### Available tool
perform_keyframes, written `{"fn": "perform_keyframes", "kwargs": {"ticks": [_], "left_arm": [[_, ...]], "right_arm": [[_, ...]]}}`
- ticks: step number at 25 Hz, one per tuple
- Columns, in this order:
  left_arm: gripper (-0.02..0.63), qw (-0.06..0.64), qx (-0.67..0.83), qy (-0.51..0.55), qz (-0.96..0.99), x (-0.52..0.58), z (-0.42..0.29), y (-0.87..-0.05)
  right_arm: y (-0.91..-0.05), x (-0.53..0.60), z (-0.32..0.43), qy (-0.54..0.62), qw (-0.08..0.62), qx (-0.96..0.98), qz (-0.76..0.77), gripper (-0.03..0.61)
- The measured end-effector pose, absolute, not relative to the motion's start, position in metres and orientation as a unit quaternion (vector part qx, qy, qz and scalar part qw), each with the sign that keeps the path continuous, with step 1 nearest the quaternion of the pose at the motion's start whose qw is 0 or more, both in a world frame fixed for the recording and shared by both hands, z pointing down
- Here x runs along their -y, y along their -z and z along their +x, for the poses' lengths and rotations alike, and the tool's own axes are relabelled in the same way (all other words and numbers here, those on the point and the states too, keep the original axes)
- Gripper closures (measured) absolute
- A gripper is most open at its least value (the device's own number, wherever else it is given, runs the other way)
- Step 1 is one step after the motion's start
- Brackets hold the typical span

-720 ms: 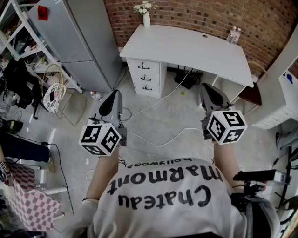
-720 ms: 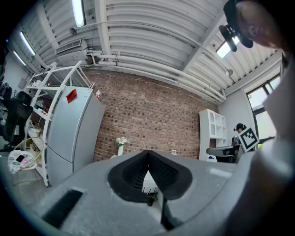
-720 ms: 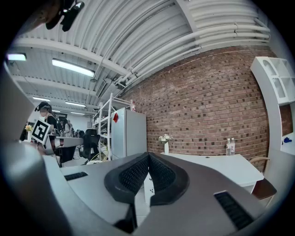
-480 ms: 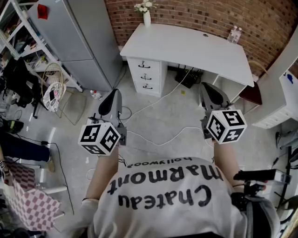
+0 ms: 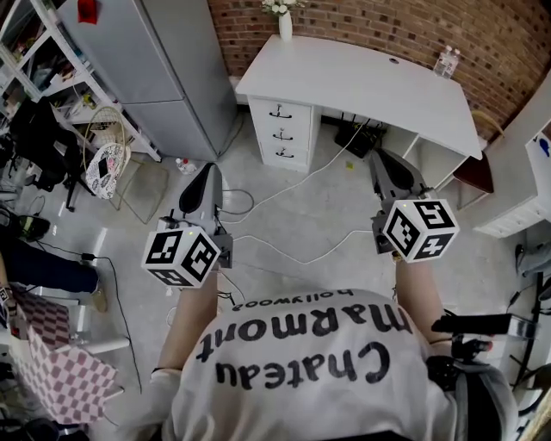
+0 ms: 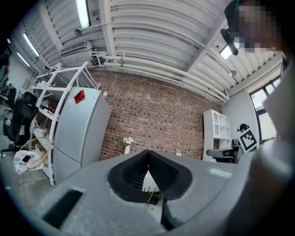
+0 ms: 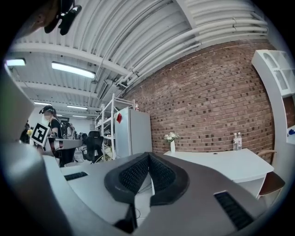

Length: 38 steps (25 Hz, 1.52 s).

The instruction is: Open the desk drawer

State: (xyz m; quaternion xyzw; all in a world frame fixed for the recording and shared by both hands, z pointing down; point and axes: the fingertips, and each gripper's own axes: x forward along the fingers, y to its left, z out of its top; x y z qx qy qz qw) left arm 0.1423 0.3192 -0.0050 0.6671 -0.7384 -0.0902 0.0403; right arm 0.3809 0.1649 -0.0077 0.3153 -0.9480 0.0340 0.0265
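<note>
The white desk [image 5: 362, 82] stands against the brick wall, well ahead of me. Its stack of three drawers [image 5: 281, 133] with dark handles is at its left end, all shut. My left gripper [image 5: 209, 170] hovers over the floor, far short of the drawers, jaws closed together with nothing in them. My right gripper [image 5: 383, 159] is held level with it on the right, also shut and empty. In the left gripper view the left gripper [image 6: 147, 154] points at the wall. In the right gripper view the right gripper [image 7: 148, 156] has the desk [image 7: 221, 168] beyond it.
A tall grey cabinet [image 5: 164, 69] stands left of the desk, with shelving [image 5: 34, 60] further left. Cables [image 5: 293, 250] trail across the floor between me and the desk. A vase of flowers [image 5: 285, 19] and a bottle [image 5: 445, 62] sit on the desktop. A brown chair [image 5: 469, 172] is at the right.
The head view has shifted a little, so the desk and floor sit slightly up and to the right. Both grippers keep the same pose and stay shut.
</note>
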Motion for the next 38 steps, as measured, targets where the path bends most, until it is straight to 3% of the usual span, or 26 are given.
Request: {"fn": "perform_keyframes", "kwargs": {"ticks": [13, 38], "left_arm": [[0.598, 0.079, 0.752, 0.099, 0.647, -0.320, 0.098, -0.034], [0.598, 0.046, 0.756, 0.090, 0.646, -0.132, -0.021, -0.013]], "right_arm": [[-0.027, -0.151, 0.318, -0.043, 0.065, 0.957, 0.279, 0.568], [-0.012, 0.044, 0.188, -0.035, 0.045, 0.965, 0.256, 0.568]]}}
